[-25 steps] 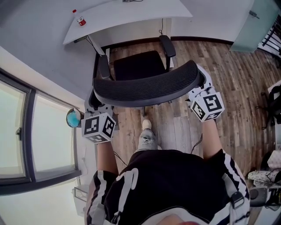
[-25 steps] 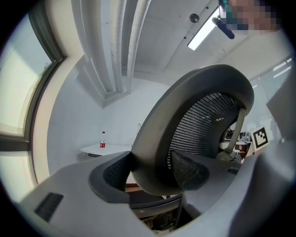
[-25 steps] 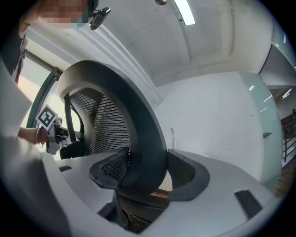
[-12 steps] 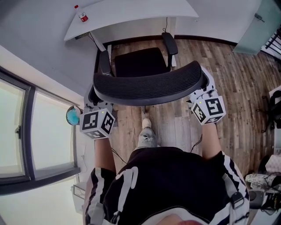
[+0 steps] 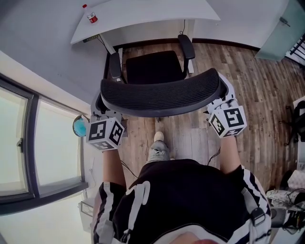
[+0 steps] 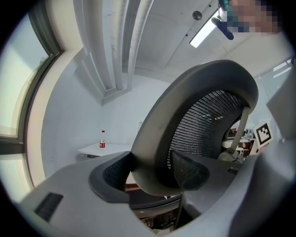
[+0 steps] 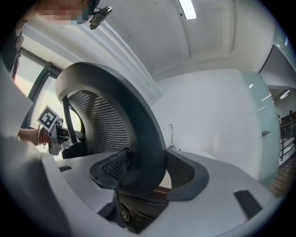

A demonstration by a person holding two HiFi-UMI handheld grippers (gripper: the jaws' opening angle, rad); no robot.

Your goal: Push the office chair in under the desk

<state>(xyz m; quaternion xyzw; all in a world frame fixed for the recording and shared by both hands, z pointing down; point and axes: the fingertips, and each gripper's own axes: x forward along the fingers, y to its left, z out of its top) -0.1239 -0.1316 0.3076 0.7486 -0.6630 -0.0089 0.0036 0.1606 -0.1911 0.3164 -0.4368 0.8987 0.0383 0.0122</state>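
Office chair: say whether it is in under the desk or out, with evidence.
Out. In the head view the office chair's whole seat shows uncovered over the floor, short of the desk.

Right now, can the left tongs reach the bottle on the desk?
Probably not: the left tongs grip the chair back, and the seat lies between them and the desk where the bottle stands.

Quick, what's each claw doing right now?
Left claw: closed on the chair backrest, at its left end.
Right claw: closed on the chair backrest's right end.
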